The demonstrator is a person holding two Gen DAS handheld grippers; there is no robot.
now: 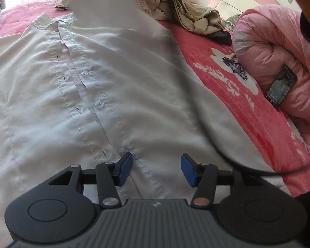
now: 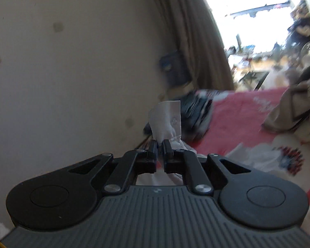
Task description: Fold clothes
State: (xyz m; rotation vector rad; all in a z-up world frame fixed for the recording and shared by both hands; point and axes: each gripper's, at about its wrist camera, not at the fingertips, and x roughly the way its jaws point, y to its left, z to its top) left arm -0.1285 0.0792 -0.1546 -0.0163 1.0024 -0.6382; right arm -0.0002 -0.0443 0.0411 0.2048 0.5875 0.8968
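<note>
Lying face up on the red bed [image 1: 227, 95], the white shirt [image 1: 51, 95] runs its button placket away from the left gripper [image 1: 156, 169], collar farthest; those jaws hang open above the hem. The right wrist view alone shows the right gripper [image 2: 159, 144] clamped on a raised shirt cuff [image 2: 168, 119] near the wall [image 2: 72, 62].

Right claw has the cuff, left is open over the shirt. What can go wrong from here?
1. The right claw pinches only a small tip of the sleeve cuff; it may slip out mid-fold.
2. The left claw is open above the white shirt, pinning nothing, so a pull could drag the shirt.
3. The black cable lying on the hem could snag it.
</note>
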